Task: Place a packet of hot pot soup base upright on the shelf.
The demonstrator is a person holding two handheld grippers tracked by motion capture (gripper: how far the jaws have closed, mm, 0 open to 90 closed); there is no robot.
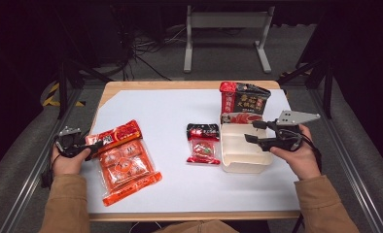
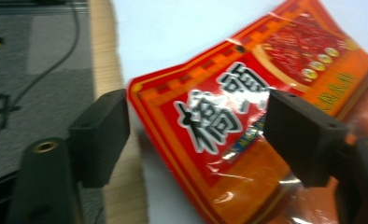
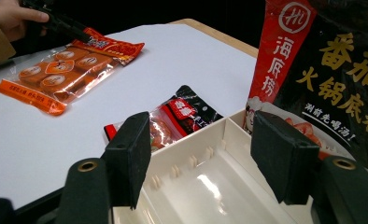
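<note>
A large orange snack packet (image 1: 124, 162) lies flat at the table's left. My left gripper (image 1: 93, 146) is at the packet's top left corner. In the left gripper view the jaws (image 2: 201, 135) stand apart with that red-and-orange corner (image 2: 210, 116) between them and the pads not pressing on it. My right gripper (image 1: 250, 131) hovers open over a white tray box (image 1: 238, 167), with nothing between its jaws (image 3: 205, 154). A dark hotpot-base bag (image 1: 243, 102) stands upright at the box's far end. A small black-and-red packet (image 1: 203, 145) lies just left of the box.
A white sheet (image 1: 170, 111) covers the wooden table, whose bare edge (image 2: 105, 56) runs beside the left gripper. Behind the table a grey metal frame (image 1: 226, 22) and loose cables (image 1: 146, 46) are on the floor. Dark stands flank both sides.
</note>
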